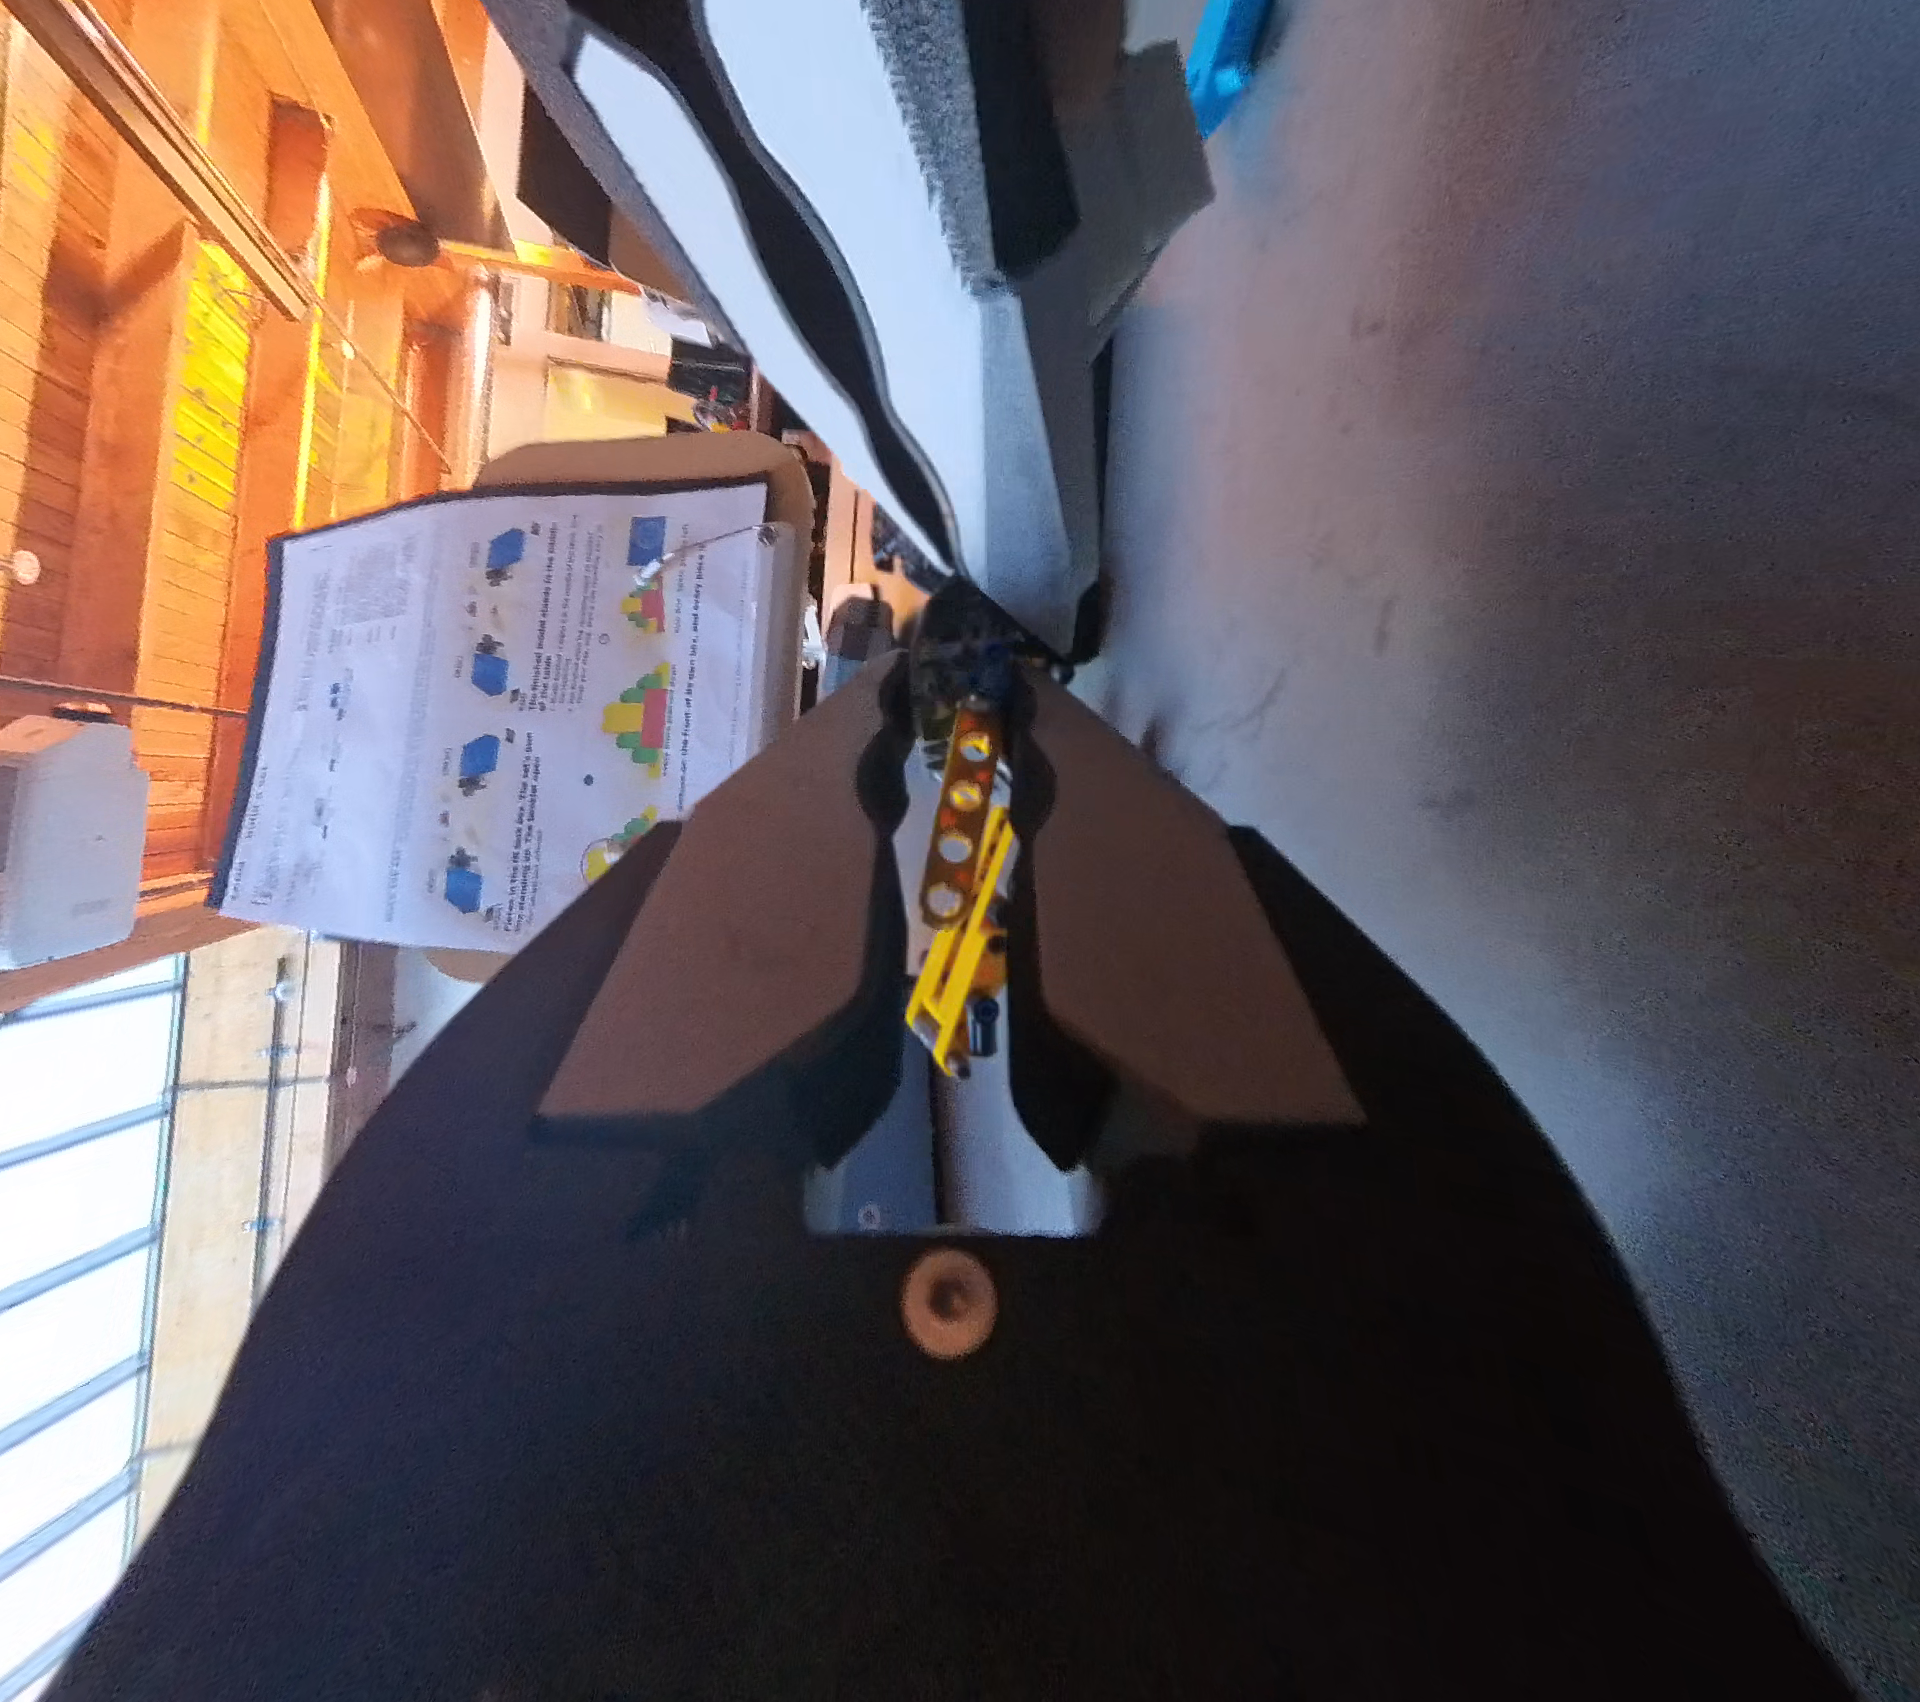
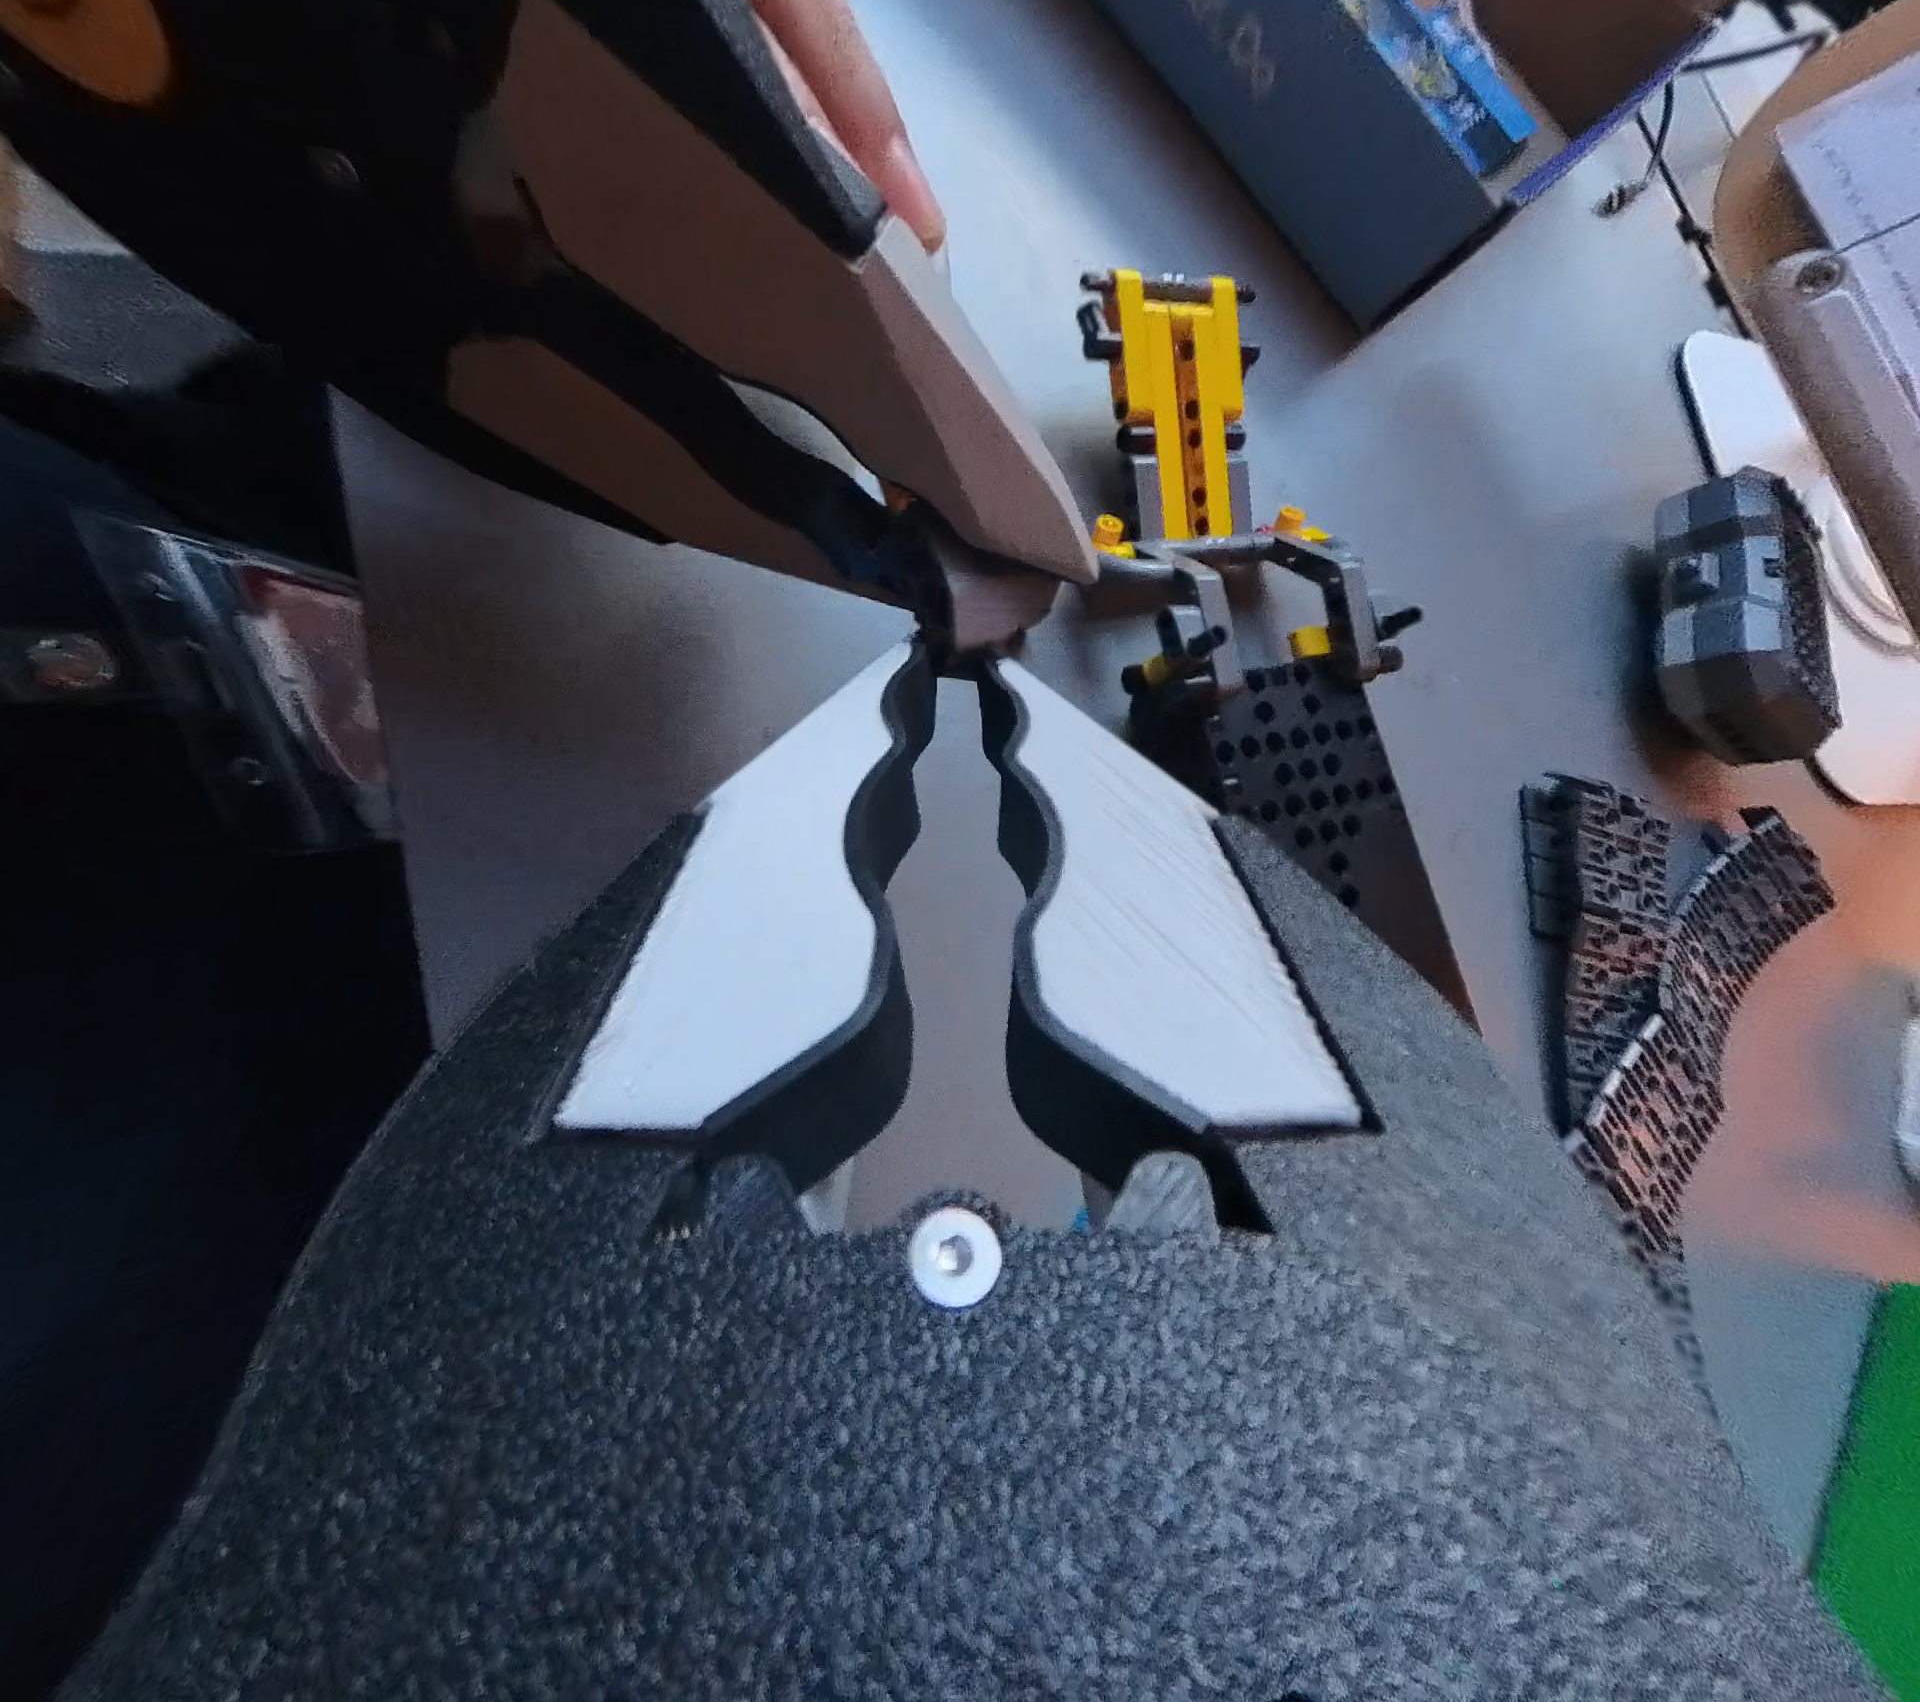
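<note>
Yellow brick assembly (image 1: 961, 883) in left jaws | right view: tips only

Yellow holed brick assembly (image 1: 961, 873) clamped lengthwise between left jaws.

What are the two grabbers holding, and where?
The left gripper pinches a small yellow brick assembly at its far end. The right gripper meets it there; its grip is unclear.

Grey table (image 2: 644, 821) with brick model (image 2: 1184, 405), track pieces (image 2: 1642, 956).
</note>
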The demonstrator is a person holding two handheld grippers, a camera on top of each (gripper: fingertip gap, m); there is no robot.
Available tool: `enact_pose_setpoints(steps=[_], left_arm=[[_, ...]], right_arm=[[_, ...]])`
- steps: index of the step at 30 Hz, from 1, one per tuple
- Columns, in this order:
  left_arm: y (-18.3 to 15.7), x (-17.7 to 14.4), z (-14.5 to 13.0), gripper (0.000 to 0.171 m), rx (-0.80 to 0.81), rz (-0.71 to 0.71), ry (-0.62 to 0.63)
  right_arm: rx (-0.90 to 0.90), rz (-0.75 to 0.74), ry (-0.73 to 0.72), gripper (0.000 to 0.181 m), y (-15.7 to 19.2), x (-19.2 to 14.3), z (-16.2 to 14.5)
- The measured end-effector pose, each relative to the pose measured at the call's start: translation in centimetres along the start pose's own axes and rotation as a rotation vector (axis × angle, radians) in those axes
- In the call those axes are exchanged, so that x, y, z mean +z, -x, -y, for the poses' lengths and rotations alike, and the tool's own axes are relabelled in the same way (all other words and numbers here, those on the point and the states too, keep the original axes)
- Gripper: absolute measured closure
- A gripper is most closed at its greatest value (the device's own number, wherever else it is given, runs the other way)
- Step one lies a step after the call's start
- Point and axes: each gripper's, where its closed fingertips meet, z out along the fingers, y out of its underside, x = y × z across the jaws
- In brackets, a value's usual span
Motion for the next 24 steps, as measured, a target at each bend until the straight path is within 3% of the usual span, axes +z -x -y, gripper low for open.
enact_pose_setpoints(steps=[7,14,15,17,20,24], left_arm=[[-0.6,0.6,-0.4,0.159,0.009,-0.005,0.031],[-1.2,1.0,-0.9,0.159,0.058,0.000,0.082],[2.0,0.4,-0.4,0.159,0.011,0.153,0.037],[3.8,0.6,-1.4,0.158,-0.318,0.082,0.022],[1.7,1.5,-2.0,0.157,-0.380,-0.050,-0.003],[2.5,0.9,-1.4,0.157,-0.440,-0.034,-0.061]], right_arm=[[0.144,0.083,0.047,0.177,0.2,0.3,-1.1],[0.171,0.119,0.110,0.177,1.0,1.1,-2.8],[0.151,0.108,0.128,0.181,1.0,1.5,-3.4],[0.138,0.079,0.113,0.181,0.9,2.0,-3.2],[0.128,0.044,0.073,0.181,0.6,2.7,-2.7],[0.197,0.046,-0.021,0.181,-0.6,1.7,-1.9]])
